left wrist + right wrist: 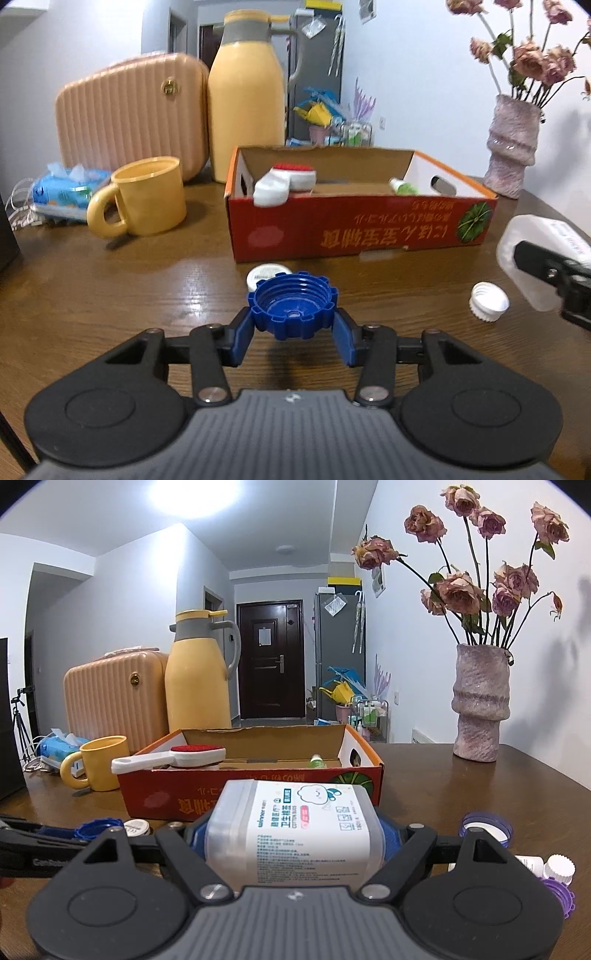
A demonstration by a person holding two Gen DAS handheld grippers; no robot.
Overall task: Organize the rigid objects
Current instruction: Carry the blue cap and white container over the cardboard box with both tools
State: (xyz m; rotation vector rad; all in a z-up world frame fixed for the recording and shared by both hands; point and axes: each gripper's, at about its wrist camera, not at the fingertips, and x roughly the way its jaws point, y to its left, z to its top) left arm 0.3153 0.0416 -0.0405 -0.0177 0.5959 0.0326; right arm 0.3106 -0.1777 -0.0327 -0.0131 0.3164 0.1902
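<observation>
Two grippers are at work over a glossy wooden table (110,280). Bare wood lies between the left gripper (293,334) and the near wall of the red cardboard box (354,225), broken only by a small white lid (260,275) just behind the held cap. That blue bottle cap (293,308) — ridged, notched round its rim, threaded inside, open side up — is clamped between the left gripper's blue pads. A white ribbed cap (488,301) lies on its side to the right.

The right gripper (295,834) is closed on a translucent plastic cotton-swab box (295,823) with a white printed label, held in front of the cardboard box. Inside the open-topped box lie a white lint brush (173,758) with a red face, its handle overhanging the left rim, and a small green-capped bottle (317,761).

Behind stand a yellow mug (147,197), a yellow thermos jug (245,99), a ribbed peach case (129,114) and a rough pink vase (480,705).
</observation>
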